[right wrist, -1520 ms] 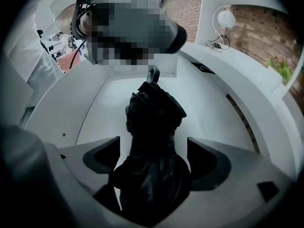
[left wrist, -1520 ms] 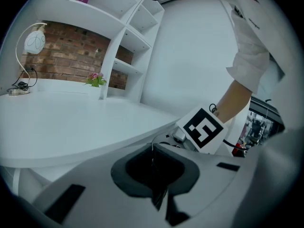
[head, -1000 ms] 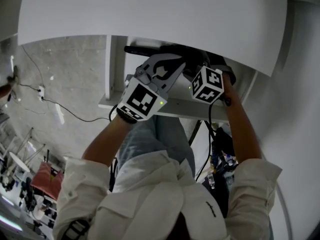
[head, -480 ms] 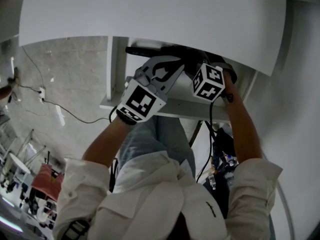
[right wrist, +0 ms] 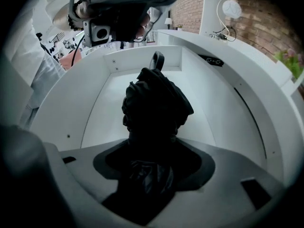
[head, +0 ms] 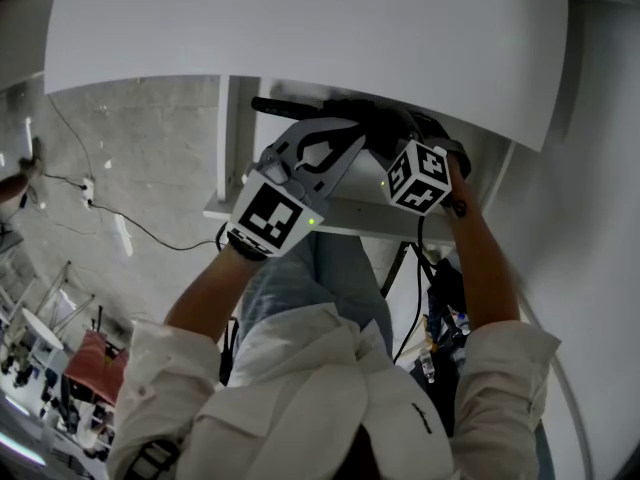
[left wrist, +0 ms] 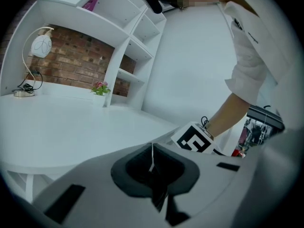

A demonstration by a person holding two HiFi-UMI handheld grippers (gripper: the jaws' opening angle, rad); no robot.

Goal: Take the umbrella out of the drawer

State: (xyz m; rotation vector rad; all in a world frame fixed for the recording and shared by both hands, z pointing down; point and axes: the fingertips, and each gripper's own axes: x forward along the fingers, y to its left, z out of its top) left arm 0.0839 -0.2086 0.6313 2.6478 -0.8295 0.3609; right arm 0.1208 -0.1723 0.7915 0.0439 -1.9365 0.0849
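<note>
A black folded umbrella [right wrist: 156, 103] lies in the open white drawer [right wrist: 228, 94], its handle toward the far end. My right gripper [right wrist: 152, 175] points steeply down into the drawer. Its jaws are closing, and the umbrella's bunched fabric fills the gap between them. In the head view the umbrella [head: 290, 106] shows dark under the desk top [head: 300, 28], and the right gripper [head: 392, 138] reaches in beside it. My left gripper [head: 345, 136] hovers at the drawer's front edge, shut and empty. In the left gripper view, that gripper [left wrist: 154, 177] looks across the desk top [left wrist: 71, 127].
On the desk stand a white lamp [left wrist: 40, 44], a small flower pot [left wrist: 99, 87] and white shelves [left wrist: 128, 42]. Cables [head: 130, 218] run over the floor to the left. More cables and gear [head: 440, 308] hang under the desk at the right.
The left gripper has lifted a little and its marker cube has slid toward the lower left of the picture. The right gripper has stayed at the umbrella.
</note>
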